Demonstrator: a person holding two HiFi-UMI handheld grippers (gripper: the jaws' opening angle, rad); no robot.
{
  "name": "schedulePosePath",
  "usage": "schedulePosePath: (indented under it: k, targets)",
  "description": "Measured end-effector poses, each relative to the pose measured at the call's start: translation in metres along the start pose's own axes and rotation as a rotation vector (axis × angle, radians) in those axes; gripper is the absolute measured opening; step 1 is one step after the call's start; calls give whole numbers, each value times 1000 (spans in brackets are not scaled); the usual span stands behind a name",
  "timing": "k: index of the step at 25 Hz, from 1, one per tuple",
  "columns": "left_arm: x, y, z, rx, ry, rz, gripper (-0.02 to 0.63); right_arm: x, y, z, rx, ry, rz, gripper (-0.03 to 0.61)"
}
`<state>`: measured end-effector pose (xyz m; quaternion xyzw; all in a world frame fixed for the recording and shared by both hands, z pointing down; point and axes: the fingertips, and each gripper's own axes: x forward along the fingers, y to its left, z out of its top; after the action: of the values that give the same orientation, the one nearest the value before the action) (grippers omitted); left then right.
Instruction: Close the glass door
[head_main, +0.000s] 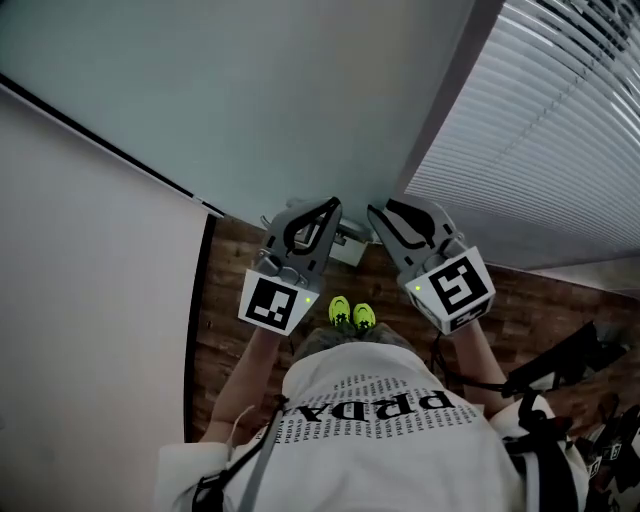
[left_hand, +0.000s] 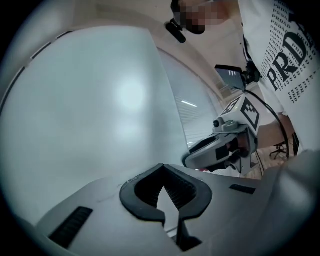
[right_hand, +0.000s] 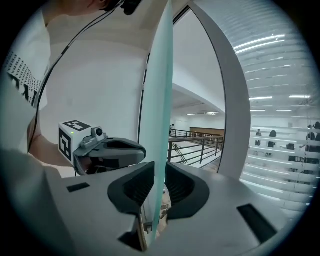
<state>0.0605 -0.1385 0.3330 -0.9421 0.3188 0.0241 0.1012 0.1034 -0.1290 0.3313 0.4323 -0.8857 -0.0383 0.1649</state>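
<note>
The frosted glass door (head_main: 250, 100) fills the upper left of the head view, and its free edge comes down to the two grippers. My right gripper (head_main: 385, 215) straddles that edge. In the right gripper view the door's thin green edge (right_hand: 160, 75) runs up between the pads, and the right gripper (right_hand: 160, 172) is shut on it. My left gripper (head_main: 333, 207) is shut with nothing in it, its tips close to the door's face beside the right one. The left gripper view shows its closed tips (left_hand: 161, 167) before the pale glass (left_hand: 90, 110), with the right gripper (left_hand: 220, 150) alongside.
A grey door post (head_main: 450, 90) and slatted blinds (head_main: 560, 130) stand right of the door edge. A white wall (head_main: 90, 300) is at left. Below lie a wooden floor (head_main: 240, 290), a metal floor fitting (head_main: 348, 245) and the person's yellow-green shoes (head_main: 350, 315). Beyond the door is a railing (right_hand: 195, 145).
</note>
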Motion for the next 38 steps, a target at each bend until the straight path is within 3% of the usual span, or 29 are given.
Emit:
schedulePosePath:
  k: [5,11,14,19,26,30,33,38]
  targets:
    - [47,12,2,32,1,-51,2,9,-41,2,16,-15,-85,44]
    - [43,11,3,19,2,-46,0,7,-40,2,-3,-19,-125,52]
    - [48,14,-8,6,3,-40,0,9,-42,-20,-45,11,-168,51]
    - [46,13,-17,-10,14,-19,2,2,-24,-46,24,37,-94,51]
    - [35,7,-2,2,17,23,2,-9,13,-47,-7,58,-6,49]
    - [42,11,15,33,-41,0,2,-10,22,-38,-48,37,-37,14]
    - [48,13,0,46,-46,-13,2,-5,28,-52,-51,69,-15,12]
    - [53,11,-37,-70,27,22,2,-1,36,-82,0,162,89,12]
